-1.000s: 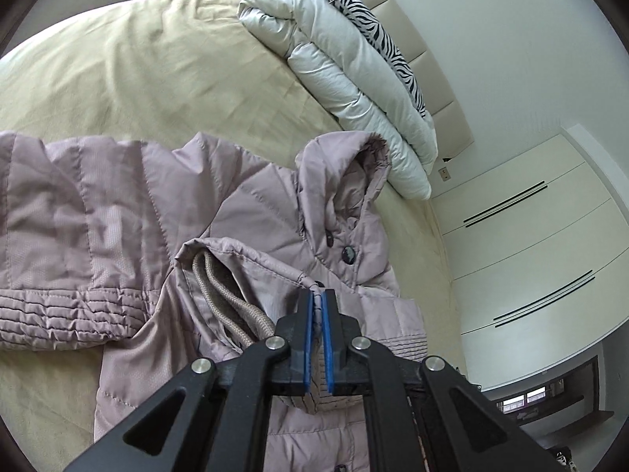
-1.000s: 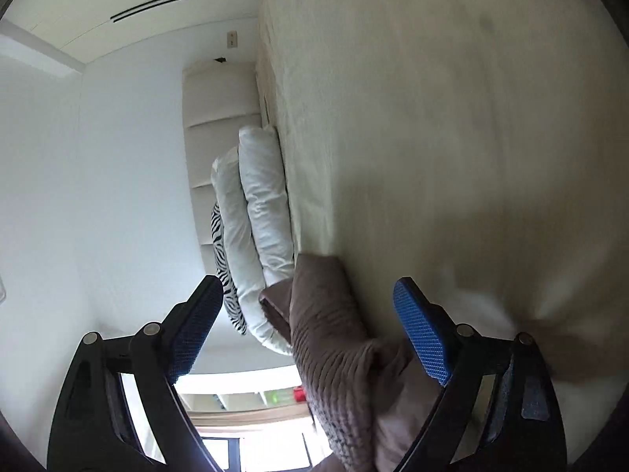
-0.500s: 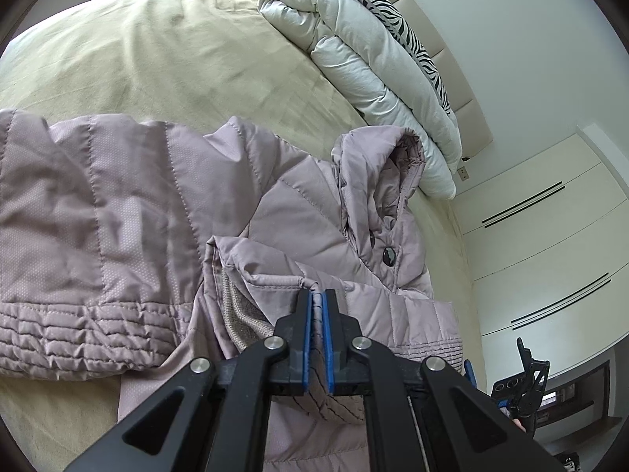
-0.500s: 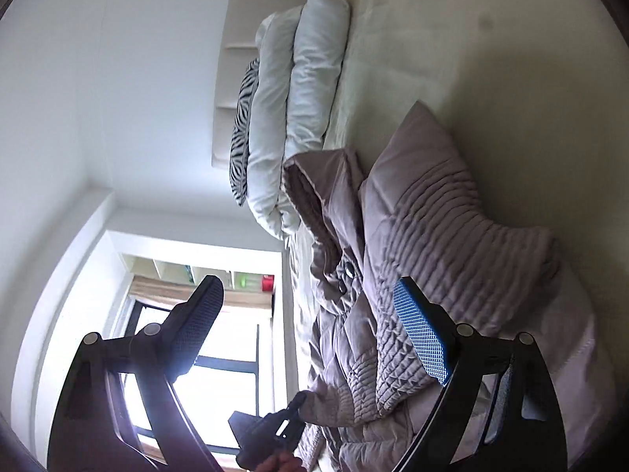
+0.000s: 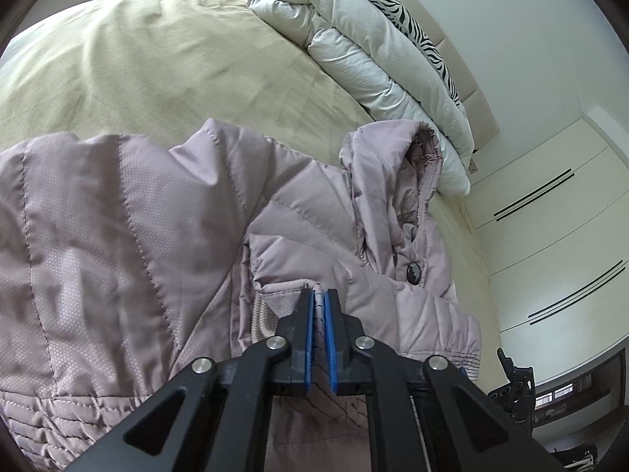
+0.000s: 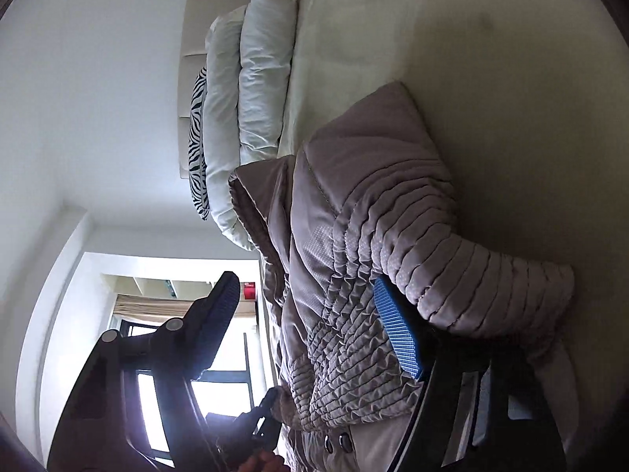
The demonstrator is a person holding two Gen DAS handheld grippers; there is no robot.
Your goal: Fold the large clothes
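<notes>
The mauve quilted jacket lies spread on the bed, its hood toward the rolled white duvet and zebra pillow at the far end. The left tongs are pinched tight on a fold of jacket fabric just below the dark button, with cloth showing between the blue pads. In the right wrist view, the right tongs stand part-open around the gathered, ribbed cuff of a sleeve; their jaws have just been closing, one blue pad lies against the cloth, the other is clear of it, so the sleeve is between them but not yet pinched. Judging by how things lie, the fold is at an early stage: one front panel looks turned over toward the middle and the sleeves sit bunched near the body, but the jacket is not yet a compact bundle. Left to do, probably, are laying the sleeve across, then doubling the body over and tucking the hood.
</notes>
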